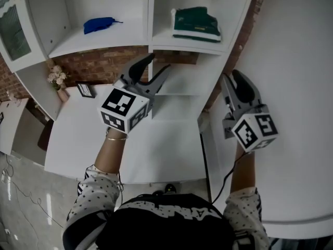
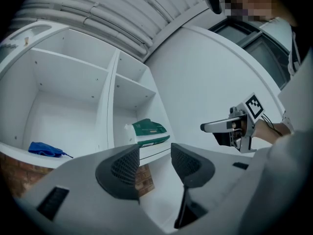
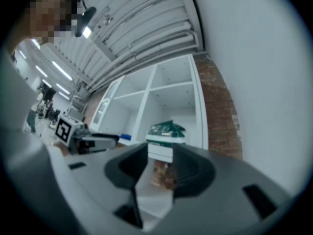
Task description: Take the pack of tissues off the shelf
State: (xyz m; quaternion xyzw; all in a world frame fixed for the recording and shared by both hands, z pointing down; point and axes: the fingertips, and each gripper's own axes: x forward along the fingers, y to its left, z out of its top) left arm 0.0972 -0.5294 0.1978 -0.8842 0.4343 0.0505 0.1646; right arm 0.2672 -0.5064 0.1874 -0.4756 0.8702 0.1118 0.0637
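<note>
Head view: left hand-held gripper (image 1: pixel 158 62) and right hand-held gripper (image 1: pixel 231 77) both spread, empty, well short of pack of tissues (image 1: pixel 196 24) lying on upper right shelf (image 1: pixel 177 45).
Left gripper view: pack green-white, soft glossy wrap, pillow shape, near shelf edge.
Right gripper view: pack lined up beyond jaws.
Risk: slick film slips; uneven squeeze could tip pack off shelf.

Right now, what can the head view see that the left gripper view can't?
Only the head view shows the flowers and the small dark frame next to them. Only the left gripper view shows the ribbed ceiling. Both show the green pack of tissues on the shelf, the blue thing in the next compartment, and the right gripper, open and empty.
</note>
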